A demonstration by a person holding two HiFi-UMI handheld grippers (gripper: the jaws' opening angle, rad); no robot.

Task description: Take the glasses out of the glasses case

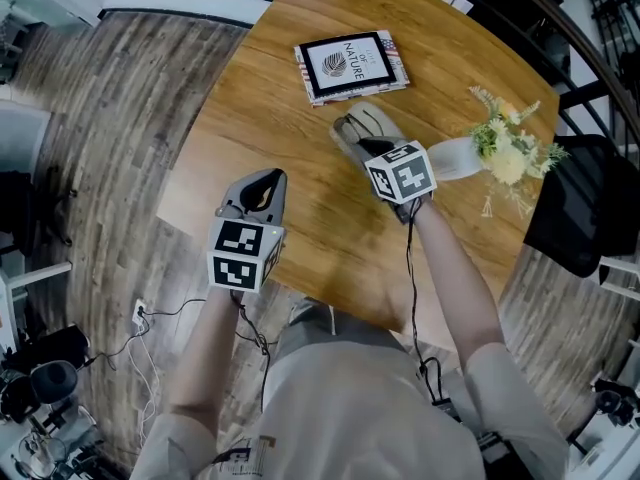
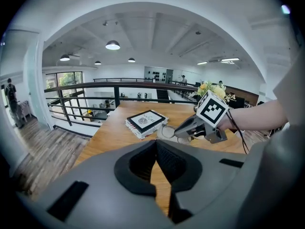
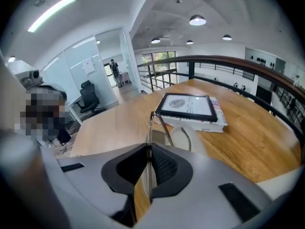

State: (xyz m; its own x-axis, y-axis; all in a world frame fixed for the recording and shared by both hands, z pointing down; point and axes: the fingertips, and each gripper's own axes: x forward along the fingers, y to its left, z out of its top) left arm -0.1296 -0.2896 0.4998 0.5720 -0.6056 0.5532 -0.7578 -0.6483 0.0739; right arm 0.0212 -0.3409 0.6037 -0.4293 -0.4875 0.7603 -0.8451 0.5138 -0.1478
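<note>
The pale grey glasses case (image 1: 368,123) lies open on the wooden table (image 1: 300,168), just below a book. My right gripper (image 1: 362,145) reaches into it from the near side. In the right gripper view its jaws (image 3: 148,149) are shut on the thin metal frame of the glasses (image 3: 153,120), which stands up between the pads, with the case (image 3: 198,144) behind. The left gripper view shows that gripper (image 2: 177,133) at the case (image 2: 167,131). My left gripper (image 1: 266,180) hovers over the table's left part, apart from the case, shut (image 2: 156,144) with nothing in it.
A book titled NATURE (image 1: 350,63) lies at the far side of the table. A white vase with pale flowers (image 1: 505,148) stands at the right. A black bag or chair (image 1: 590,208) sits beyond the right edge. Railings and wood floor surround the table.
</note>
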